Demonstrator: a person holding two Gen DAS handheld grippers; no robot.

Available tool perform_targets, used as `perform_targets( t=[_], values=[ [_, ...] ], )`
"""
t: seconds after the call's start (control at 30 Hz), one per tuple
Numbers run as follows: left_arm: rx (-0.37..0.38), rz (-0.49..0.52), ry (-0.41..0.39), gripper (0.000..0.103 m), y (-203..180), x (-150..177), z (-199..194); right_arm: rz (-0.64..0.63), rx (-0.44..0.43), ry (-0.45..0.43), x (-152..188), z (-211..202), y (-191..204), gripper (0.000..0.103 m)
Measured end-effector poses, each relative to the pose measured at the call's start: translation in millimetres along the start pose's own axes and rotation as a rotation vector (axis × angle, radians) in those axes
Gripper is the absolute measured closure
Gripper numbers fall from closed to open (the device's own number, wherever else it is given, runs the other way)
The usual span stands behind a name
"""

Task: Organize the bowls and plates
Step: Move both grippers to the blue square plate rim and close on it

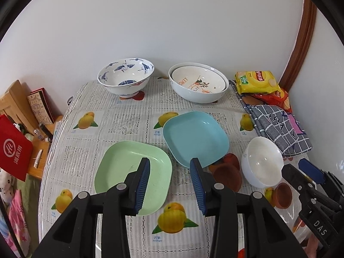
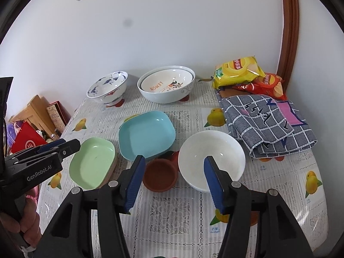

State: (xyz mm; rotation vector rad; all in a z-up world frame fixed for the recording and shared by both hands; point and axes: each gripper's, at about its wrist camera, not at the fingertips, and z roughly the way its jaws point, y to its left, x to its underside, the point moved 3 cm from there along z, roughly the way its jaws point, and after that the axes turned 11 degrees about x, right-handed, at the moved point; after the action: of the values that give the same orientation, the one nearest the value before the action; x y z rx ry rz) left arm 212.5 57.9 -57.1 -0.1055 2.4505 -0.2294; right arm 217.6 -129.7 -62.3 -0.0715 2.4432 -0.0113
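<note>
**White bowl first, by its rim**

Both my claws hang released: left claw (image 1: 169, 185) over the green plate (image 1: 133, 176), right claw (image 2: 172, 185) with the white bowl (image 2: 211, 159) just ahead. It looks glazed, slippery, breakable; I'd pinch 1 rim wall.

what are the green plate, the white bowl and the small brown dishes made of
Green plate: probably plastic or melamine, a matte pastel surface with soft rounded corners and faint scratches.
White bowl: likely glazed ceramic, glossy with sharp light reflections, though smooth melamine cannot be ruled out.
Brown dishes: they look like unglazed terracotta, dull reddish-brown with no shine; brown plastic is possible.
</note>
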Motion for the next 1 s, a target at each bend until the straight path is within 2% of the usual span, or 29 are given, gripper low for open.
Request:
perform_targets(
  t=[0.2, 0.43, 0.53, 0.6, 0.87, 1.0],
  values=[
    [-0.023, 0.004, -0.01, 0.066, 3.3, -9.4, 7.6, -0.005, -0.005, -0.012, -11.0, 5.9, 2.9, 0.047],
    [-0.069, -0.004, 0.018, 0.066, 16.1, -22.0, 29.5, -0.027, -0.007, -0.036, -25.8, 20.9, 5.5, 0.047],
    [-0.073, -0.011, 0.034, 0.065, 21.6, -26.8, 42.1, -0.03, -0.016, -0.015, -30.5, 36.6, 6.5, 0.047],
    [-0.078, -0.013, 0.04, 0.061, 24.3, -29.3, 49.3, -0.031, -0.026, 0.003, -32.5, 48.2, 7.5, 0.047],
    [-0.069, -0.03, 0.08, 0.059, 36.4, -39.0, 88.1, -0.077, -0.05, 0.06, -41.3, 95.1, 23.2, 0.047],
    [-0.054, -0.04, 0.104, 0.059, 42.1, -41.9, 109.8, -0.098, -0.052, 0.083, -44.3, 117.7, 30.9, 0.051]
  ],
)
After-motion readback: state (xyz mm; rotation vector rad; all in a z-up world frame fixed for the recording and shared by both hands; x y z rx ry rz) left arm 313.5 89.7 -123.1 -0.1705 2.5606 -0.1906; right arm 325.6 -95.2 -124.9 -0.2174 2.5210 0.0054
